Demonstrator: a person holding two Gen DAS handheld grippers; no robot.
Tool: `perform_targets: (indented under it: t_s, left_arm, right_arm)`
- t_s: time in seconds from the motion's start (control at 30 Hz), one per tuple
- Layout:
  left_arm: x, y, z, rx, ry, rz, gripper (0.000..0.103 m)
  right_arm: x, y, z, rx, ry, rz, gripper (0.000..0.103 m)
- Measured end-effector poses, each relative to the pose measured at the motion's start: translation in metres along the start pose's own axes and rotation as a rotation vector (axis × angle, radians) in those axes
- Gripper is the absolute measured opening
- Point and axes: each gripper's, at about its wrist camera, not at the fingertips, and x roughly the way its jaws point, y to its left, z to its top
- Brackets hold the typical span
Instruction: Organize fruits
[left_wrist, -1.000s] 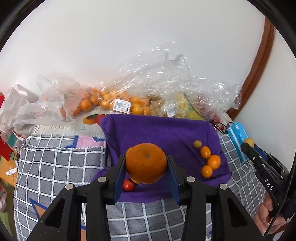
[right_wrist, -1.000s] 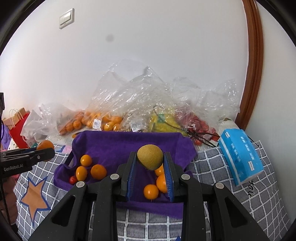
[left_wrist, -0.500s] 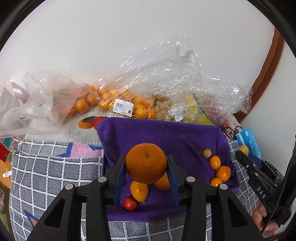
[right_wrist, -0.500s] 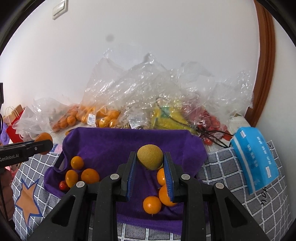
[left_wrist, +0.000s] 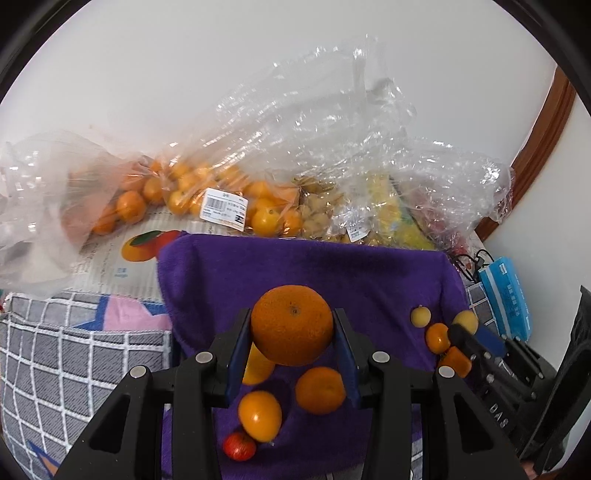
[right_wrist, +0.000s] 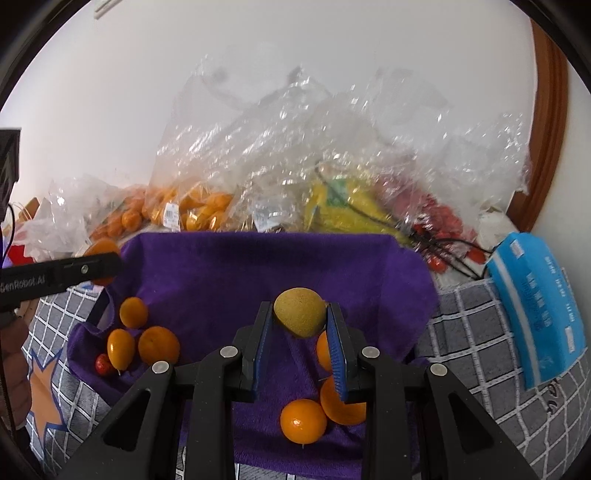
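My left gripper (left_wrist: 291, 334) is shut on a large orange (left_wrist: 291, 325), held above the left part of a purple towel (left_wrist: 314, 266). Below it lie small oranges (left_wrist: 319, 389) and a red cherry tomato (left_wrist: 239, 446). My right gripper (right_wrist: 300, 321) is shut on a yellow-green round fruit (right_wrist: 300, 312) over the towel's right part (right_wrist: 266, 266). Small oranges (right_wrist: 303, 421) lie under it. Another cluster of small oranges (right_wrist: 159, 345) sits at the towel's left. In the left wrist view the right gripper (left_wrist: 463, 330) shows at the right edge with its yellow fruit.
Clear plastic bags (left_wrist: 325, 155) of oranges, yellow fruit and red tomatoes pile against the white wall behind the towel. A blue tissue pack (right_wrist: 535, 310) lies on the grey checked cloth (right_wrist: 480, 332) at the right. A wooden door frame (right_wrist: 550, 110) stands at far right.
Both grippers have come forward and down over the purple towel with their fruits still held. The towel and the fruits on it look larger and lower in both views.
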Motion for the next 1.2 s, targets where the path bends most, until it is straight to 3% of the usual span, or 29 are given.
perform_targets:
  t_s: [0.4, 0.83, 0.9, 1.03, 1.2]
  left_arm:
    - [0.045, -0.011, 0.004, 0.033, 0.069, 0.007, 0.04]
    - [0.075, -0.016, -0.007, 0.036, 0.138, 0.029, 0.041]
    - [0.075, -0.015, -0.008, 0.041, 0.139, 0.029, 0.043]
    - [0.061, -0.018, -0.01, 0.052, 0.113, 0.036, 0.049]
    - [0.026, -0.023, -0.016, 0.07, 0.071, 0.053, 0.049]
  right_arm:
    - [0.036, 0.004, -0.016, -0.014, 0.089, 0.024, 0.029]
    - [0.038, 0.013, -0.024, -0.076, 0.071, -0.023, 0.029]
    - [0.038, 0.012, -0.024, -0.072, 0.073, -0.019, 0.03]
    - [0.027, 0.011, -0.021, -0.059, 0.055, -0.02, 0.045]
    - [-0.003, 0.012, -0.015, -0.035, 0.013, -0.031, 0.05]
